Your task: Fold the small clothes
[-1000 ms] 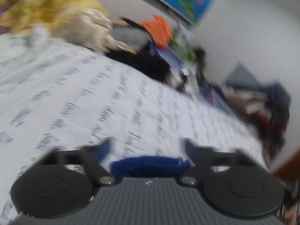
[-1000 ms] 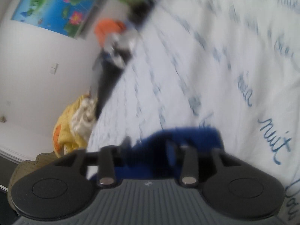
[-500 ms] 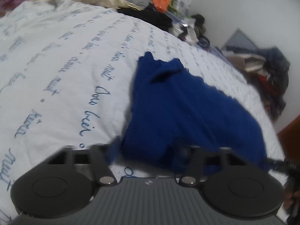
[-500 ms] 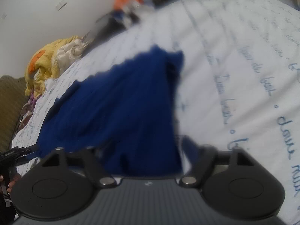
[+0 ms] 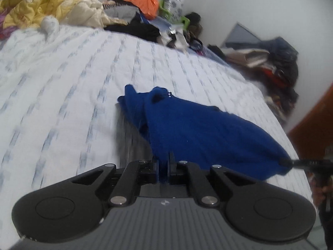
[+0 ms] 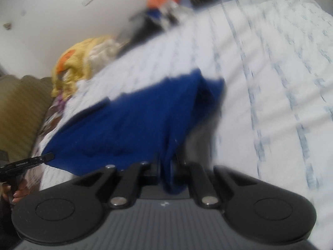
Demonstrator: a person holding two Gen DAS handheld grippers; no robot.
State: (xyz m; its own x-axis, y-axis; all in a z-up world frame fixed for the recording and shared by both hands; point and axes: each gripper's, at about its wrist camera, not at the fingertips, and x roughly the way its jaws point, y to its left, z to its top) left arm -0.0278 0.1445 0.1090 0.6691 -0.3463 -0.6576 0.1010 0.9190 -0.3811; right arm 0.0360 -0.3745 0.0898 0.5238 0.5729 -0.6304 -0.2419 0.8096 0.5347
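Observation:
A small blue garment [image 5: 204, 129] hangs stretched a little above a white bedsheet with blue script [image 5: 62, 87]. My left gripper [image 5: 164, 158] is shut on its near corner, blue cloth showing between the pads. In the left wrist view my right gripper [image 5: 288, 163] pinches the other near corner at the right edge. The right wrist view shows the same blue garment [image 6: 129, 116] with my right gripper [image 6: 168, 162] shut on a bunched fold of it. My left gripper [image 6: 49, 157] grips the far corner at the left there. The garment's far end droops toward the sheet.
A yellow and cream quilt [image 5: 47, 6] is heaped at the bed's far left. Black and orange clothes [image 5: 141, 10] are piled along the far edge. More dark clothing [image 5: 276, 66] is stacked at the right by the wall. An olive cushion [image 6: 18, 112] lies left of the bed.
Both grippers went from wide open around the blue garment's edge to shut on its corners. Both hands pulled back, and the garment now hangs stretched between them above the sheet.

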